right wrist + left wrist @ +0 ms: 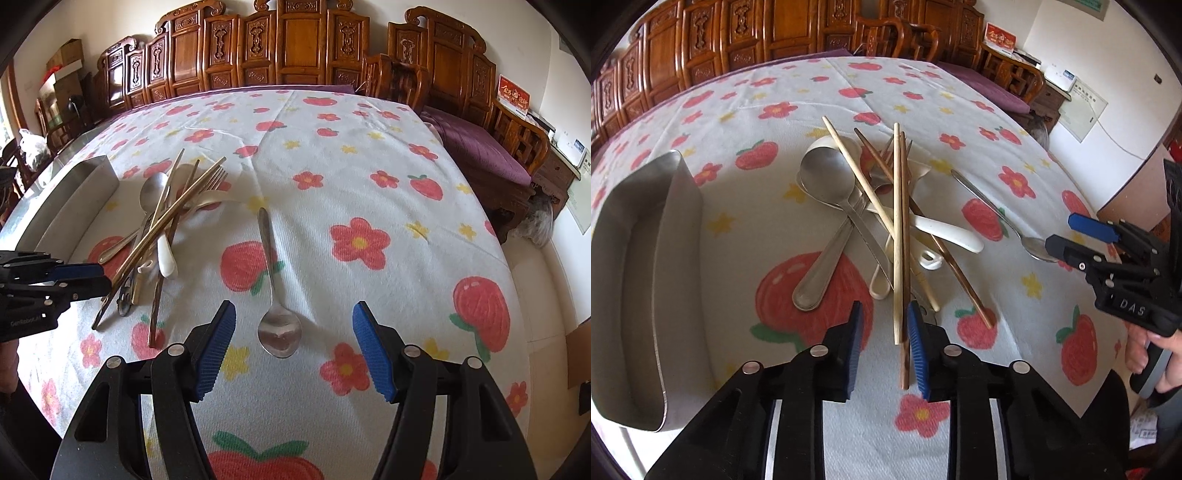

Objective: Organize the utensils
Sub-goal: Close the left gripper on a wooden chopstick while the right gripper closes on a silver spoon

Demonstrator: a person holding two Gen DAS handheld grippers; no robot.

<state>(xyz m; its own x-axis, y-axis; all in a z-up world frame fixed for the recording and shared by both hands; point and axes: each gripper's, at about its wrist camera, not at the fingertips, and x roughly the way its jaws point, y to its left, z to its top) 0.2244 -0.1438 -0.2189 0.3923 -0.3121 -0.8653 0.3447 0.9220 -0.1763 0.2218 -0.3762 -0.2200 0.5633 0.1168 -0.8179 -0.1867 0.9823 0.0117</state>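
A heap of utensils (882,206) lies on the flowered tablecloth: steel spoons (827,184), a white ceramic spoon (945,230), a fork (218,177) and several chopsticks. My left gripper (885,306) is low over the heap's near end. The ends of a pale chopstick (897,258) and a dark chopstick (905,354) lie between its pads, close to the right pad, with a gap at the left pad. A small steel spoon (279,334) lies apart on the right. My right gripper (295,306) is open, its pads either side of that spoon's bowl without touching it.
A steel tray (679,221) stands left of the heap, nothing in the part I can see. A hand (1152,350) holds the right gripper's handle. Carved wooden panels (295,48) and chairs line the far table edge. A purple-cushioned bench (480,147) stands at the right.
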